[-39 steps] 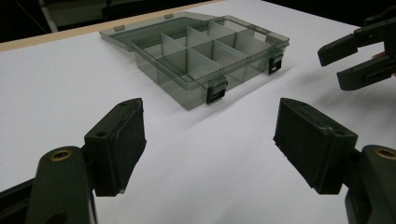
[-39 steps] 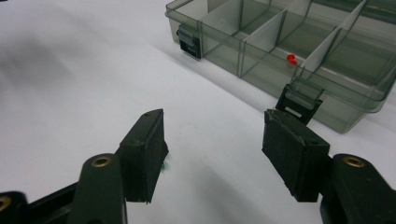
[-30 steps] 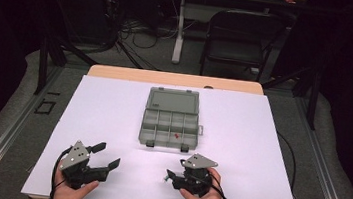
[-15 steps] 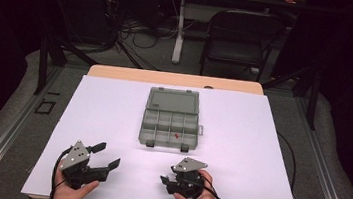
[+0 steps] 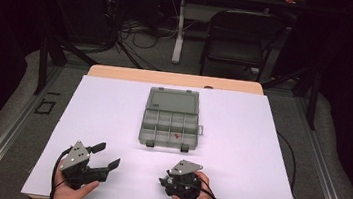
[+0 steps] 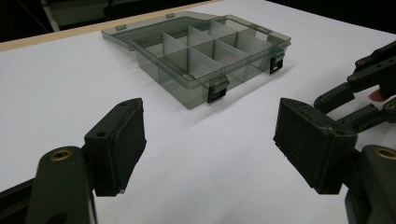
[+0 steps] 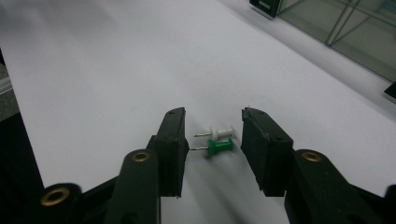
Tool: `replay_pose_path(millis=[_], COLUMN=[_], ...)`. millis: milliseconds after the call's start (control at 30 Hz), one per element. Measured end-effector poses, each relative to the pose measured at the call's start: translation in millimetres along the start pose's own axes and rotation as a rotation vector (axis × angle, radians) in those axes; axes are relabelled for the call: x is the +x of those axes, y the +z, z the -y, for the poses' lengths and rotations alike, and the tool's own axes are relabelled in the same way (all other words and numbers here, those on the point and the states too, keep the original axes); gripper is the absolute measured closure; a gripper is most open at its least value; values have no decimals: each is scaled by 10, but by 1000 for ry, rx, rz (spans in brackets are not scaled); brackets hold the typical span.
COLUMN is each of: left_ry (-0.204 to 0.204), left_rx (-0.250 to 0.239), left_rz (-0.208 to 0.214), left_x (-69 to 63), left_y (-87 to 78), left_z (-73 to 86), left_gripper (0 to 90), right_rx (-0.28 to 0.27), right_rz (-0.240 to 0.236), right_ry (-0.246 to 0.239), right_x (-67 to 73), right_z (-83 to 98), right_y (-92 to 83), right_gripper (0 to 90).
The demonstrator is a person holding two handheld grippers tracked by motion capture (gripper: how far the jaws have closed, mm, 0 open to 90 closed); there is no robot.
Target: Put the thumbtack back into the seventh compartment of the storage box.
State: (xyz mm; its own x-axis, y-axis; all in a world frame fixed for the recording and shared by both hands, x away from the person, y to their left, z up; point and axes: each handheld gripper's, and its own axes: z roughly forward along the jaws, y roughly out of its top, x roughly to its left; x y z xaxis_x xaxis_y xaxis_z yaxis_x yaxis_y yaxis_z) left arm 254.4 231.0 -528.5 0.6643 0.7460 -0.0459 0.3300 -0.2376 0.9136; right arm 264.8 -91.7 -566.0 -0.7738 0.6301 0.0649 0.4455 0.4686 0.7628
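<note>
The left gripper rests at the near left of the table, its jaws spread wide with nothing between them. Ahead of it and a little to its right lies the open organizer box, lid flat behind it and dividers standing up; the box is well apart from both grippers.

The right gripper has just been closing its jaws, and two pushpins lie between them on the sheet: a white pushpin just ahead and a green pushpin just behind it, side by side and nearly touching. Both have their points toward the gripper's left jaw and their heads toward its right jaw. The pads are not yet on either pin; a gap shows on both sides.

The risk, as I judge it, is that the jaws catch both pins at once, or pinch one end-on so it swivels or skips away across the smooth sheet. A steel tip against a pad could also slip.

The surface is a plain white sheet over a wooden table, bare apart from the box and the pins. Beyond the far edge the room is dark, with a black chair, a table leg and cables on the floor.
</note>
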Motion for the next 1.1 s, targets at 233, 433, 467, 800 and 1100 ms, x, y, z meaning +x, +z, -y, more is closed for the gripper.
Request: replay_pose_path(millis=[233, 433, 467, 800, 1100], left_ry=[0, 3, 4, 3, 3], left_rx=[1, 0, 0, -1, -3], left_rz=[0, 3, 3, 4, -1], left_x=[0, 7, 8, 5, 10], left_y=[0, -7, -8, -12, -21], left_z=[1, 0, 0, -3, -6], left_gripper=[245, 245, 245, 245, 245], right_rx=[11, 10, 10, -6, -25], right_rz=[3, -2, -4, -13, -4], right_ry=[-5, -1, 1, 28, 56], right_x=[5, 6, 6, -17, -74], right_z=[2, 1, 1, -26, -95], right_y=[-4, -4, -4, -82, -185], right_gripper=[687, 690, 690, 690, 691])
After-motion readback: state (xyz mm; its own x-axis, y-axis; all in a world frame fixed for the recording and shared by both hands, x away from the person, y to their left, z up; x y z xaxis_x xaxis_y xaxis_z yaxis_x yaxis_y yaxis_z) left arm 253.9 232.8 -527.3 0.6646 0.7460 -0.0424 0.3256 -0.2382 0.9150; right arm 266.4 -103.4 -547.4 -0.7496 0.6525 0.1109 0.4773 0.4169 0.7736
